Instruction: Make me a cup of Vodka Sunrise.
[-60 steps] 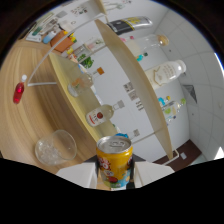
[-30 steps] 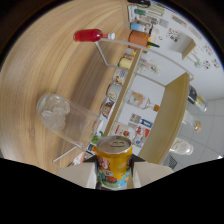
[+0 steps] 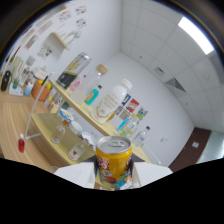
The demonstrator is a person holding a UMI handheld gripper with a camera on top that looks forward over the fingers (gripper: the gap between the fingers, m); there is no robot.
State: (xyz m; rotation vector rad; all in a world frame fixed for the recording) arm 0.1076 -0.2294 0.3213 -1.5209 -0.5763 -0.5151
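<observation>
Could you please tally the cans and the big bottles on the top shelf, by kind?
Cans: 1, the yellow can, clamped between the fingers of the gripper.
Big bottles: 3, the dark-labelled bottle, the blue-labelled bottle and the white bottle.
Total: 4. The smaller bottles nearby are too unclear to count.

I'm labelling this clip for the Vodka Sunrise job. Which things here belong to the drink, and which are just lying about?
In use:
- yellow can, clamped between the gripper fingers
- likely the glass on the shelf beyond

Lying about:
- blue bottle
- large white jug
- wall posters
</observation>
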